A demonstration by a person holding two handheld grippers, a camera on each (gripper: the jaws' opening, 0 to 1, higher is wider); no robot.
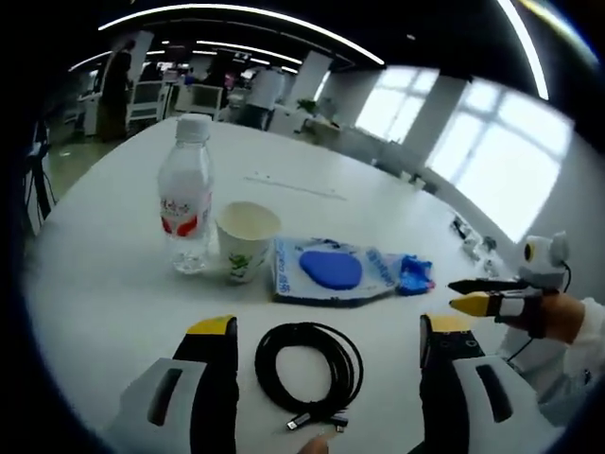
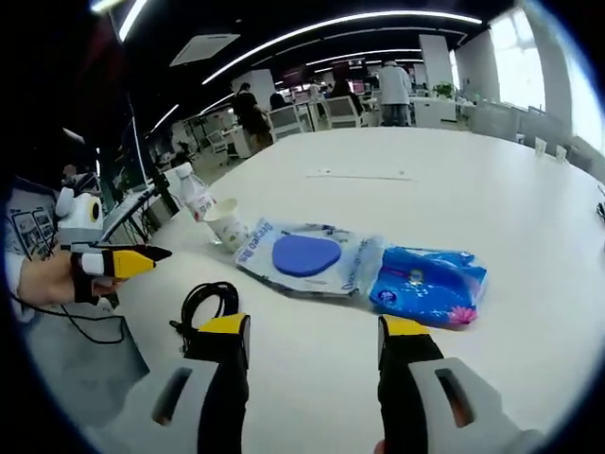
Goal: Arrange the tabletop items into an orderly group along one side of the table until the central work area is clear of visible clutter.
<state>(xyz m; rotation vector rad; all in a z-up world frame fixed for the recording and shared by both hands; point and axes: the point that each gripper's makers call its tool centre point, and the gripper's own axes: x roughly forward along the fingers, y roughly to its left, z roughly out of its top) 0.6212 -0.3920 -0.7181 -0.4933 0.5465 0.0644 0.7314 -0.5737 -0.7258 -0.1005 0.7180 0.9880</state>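
Observation:
My left gripper [image 1: 329, 326] is open, and a coiled black cable [image 1: 307, 371] lies on the white table [image 1: 113, 284] between its jaws. Beyond it stand a clear water bottle [image 1: 186, 194] with a red label and a paper cup [image 1: 246, 236], close together. To their right lie a clear bag holding a blue pad [image 1: 331, 270] and a blue tissue pack [image 1: 414, 274]. My right gripper [image 2: 314, 328] is open over bare table, short of the bag [image 2: 302, 255] and tissue pack [image 2: 430, 281]. The cable [image 2: 208, 301], cup [image 2: 227, 225] and bottle [image 2: 194, 194] sit to its left.
A hand holds the left gripper [image 2: 128, 260] at the left of the right gripper view; the right gripper [image 1: 487, 295] enters the left gripper view from the right. Small dark items [image 1: 468, 236] lie at the far table edge. Chairs, desks and people stand beyond.

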